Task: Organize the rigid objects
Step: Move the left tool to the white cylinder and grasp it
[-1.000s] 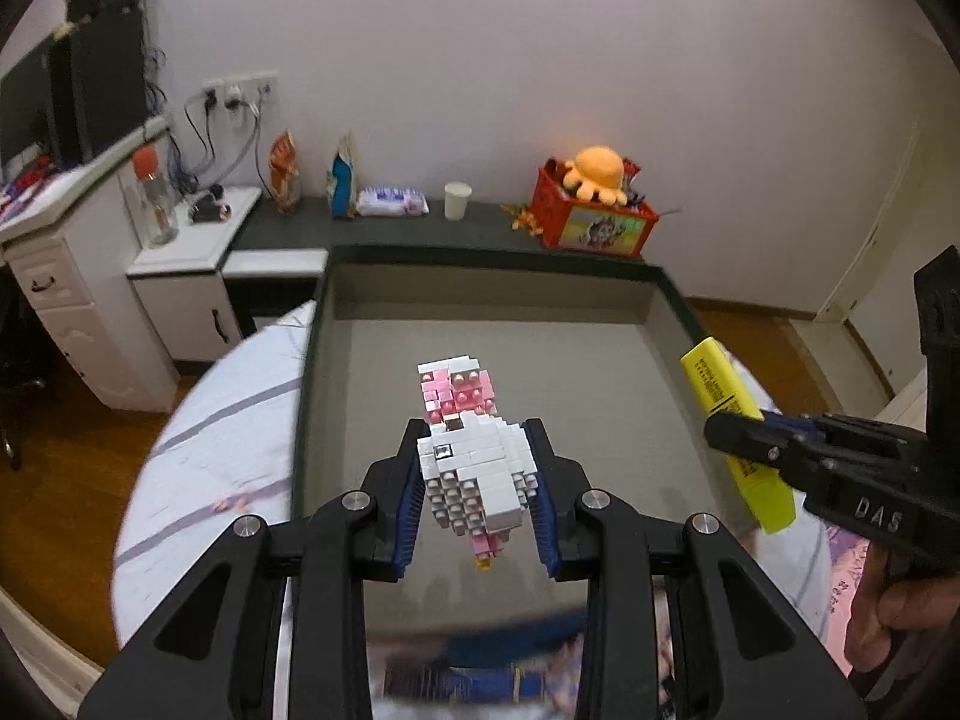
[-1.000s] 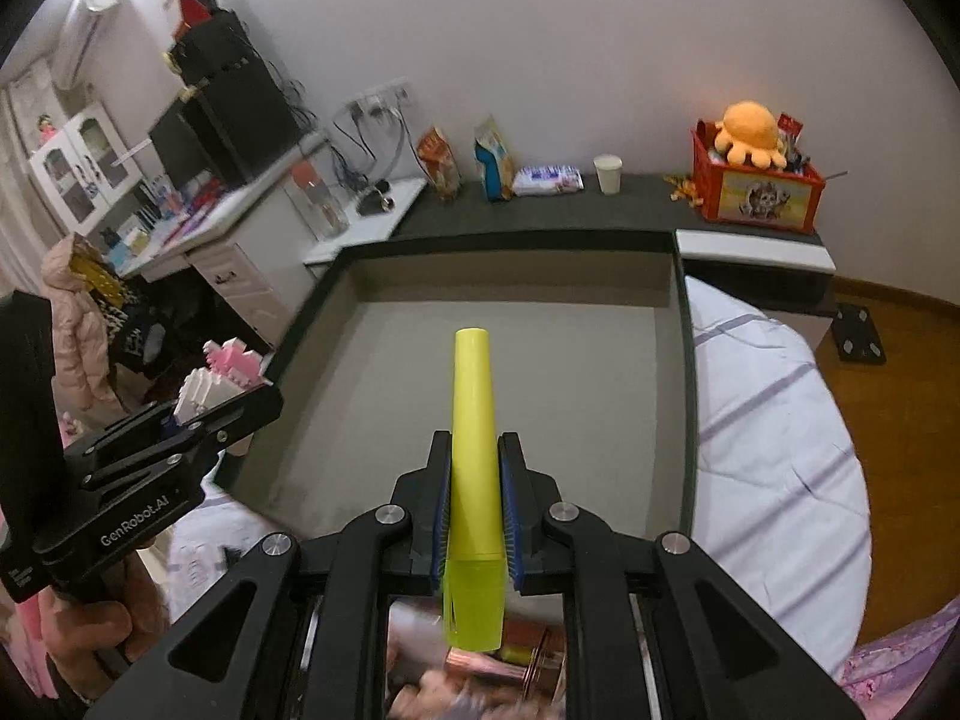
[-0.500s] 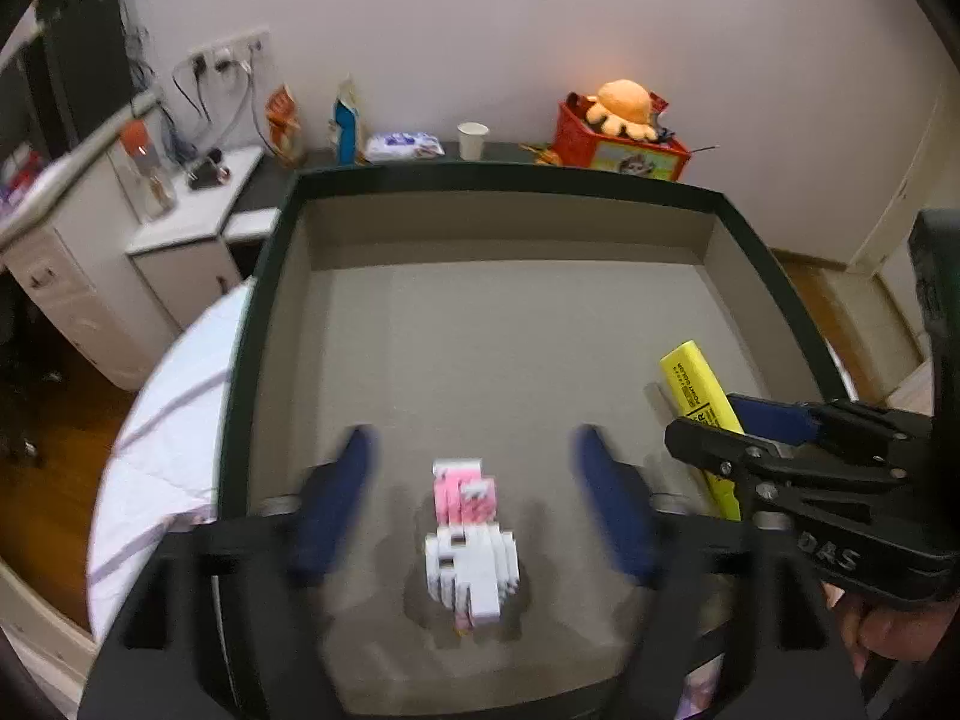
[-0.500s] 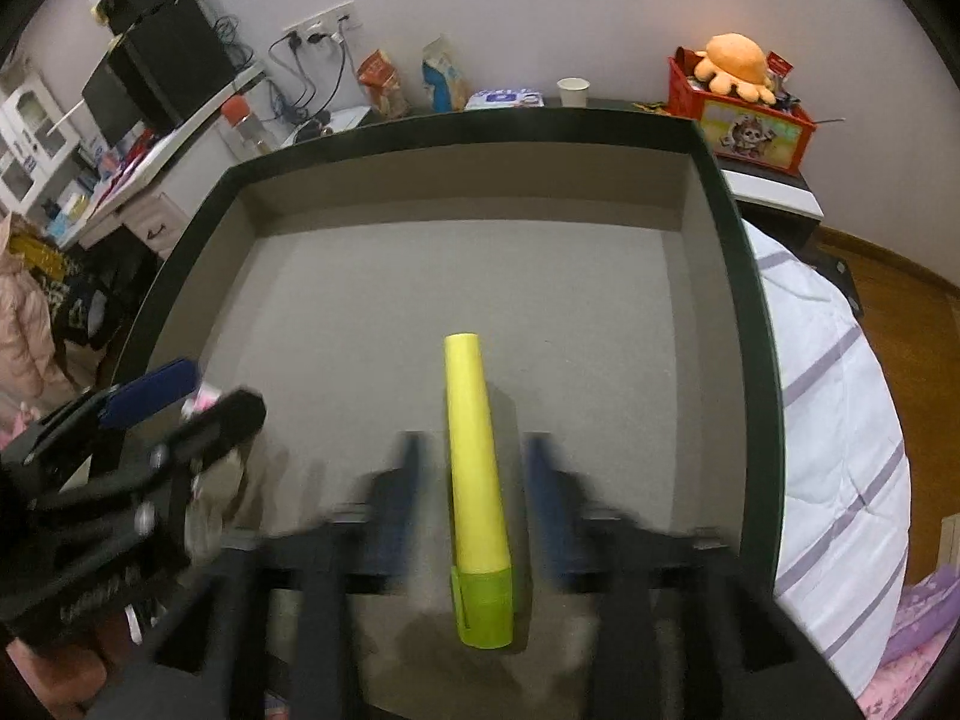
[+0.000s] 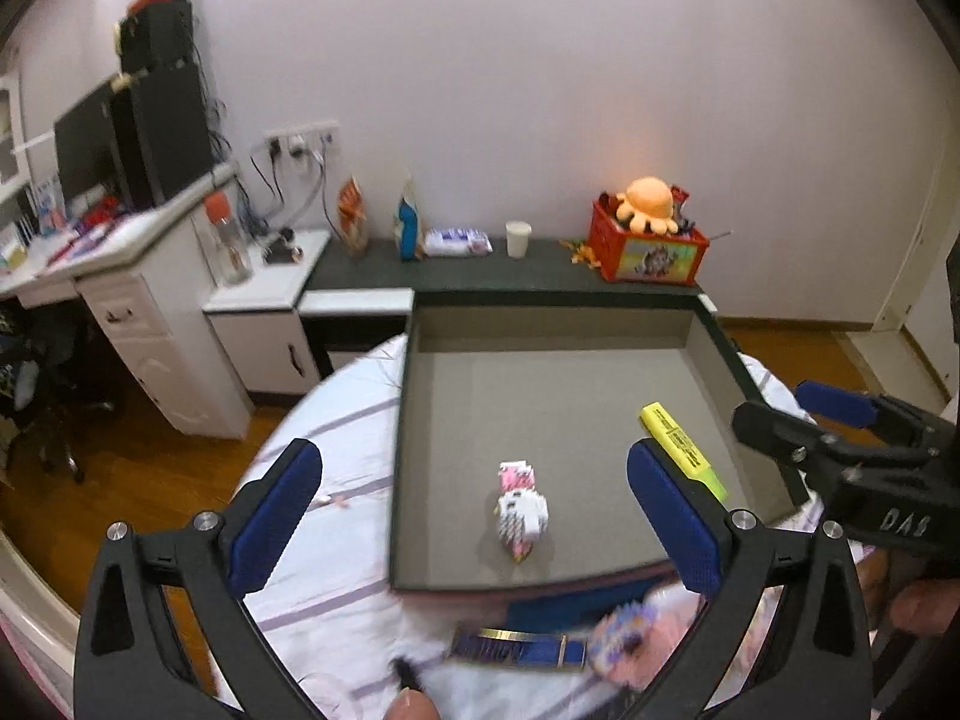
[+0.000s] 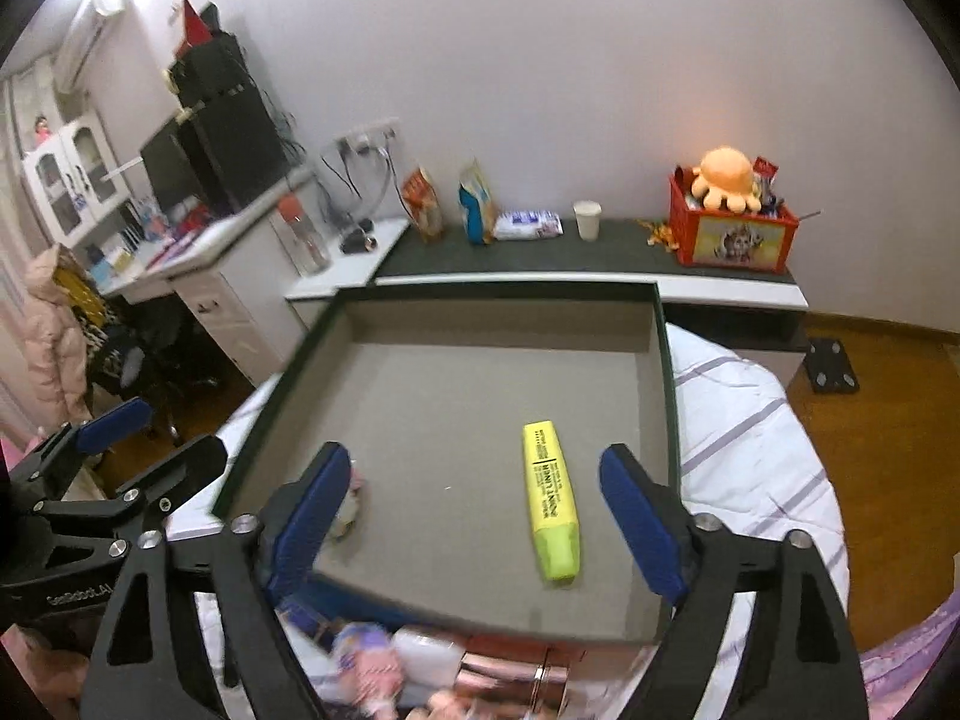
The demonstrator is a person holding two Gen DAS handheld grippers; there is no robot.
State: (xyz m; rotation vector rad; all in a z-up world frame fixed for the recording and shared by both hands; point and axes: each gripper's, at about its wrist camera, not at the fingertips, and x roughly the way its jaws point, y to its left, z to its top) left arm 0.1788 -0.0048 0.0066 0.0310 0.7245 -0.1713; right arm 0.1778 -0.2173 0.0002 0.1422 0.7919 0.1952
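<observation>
Grey tray; yellow "POINT LINER" highlighter.

the tray rests on the bed. in it, the brick figure stands near the front wall, left of the highlighter, which lies flat toward the right wall, well apart from the figure. in front of the tray, small packets lie on the bed. behind the tray runs a low shelf along the wall, carrying a cup and, further right, a toy crate. a desk stands to the left.
</observation>
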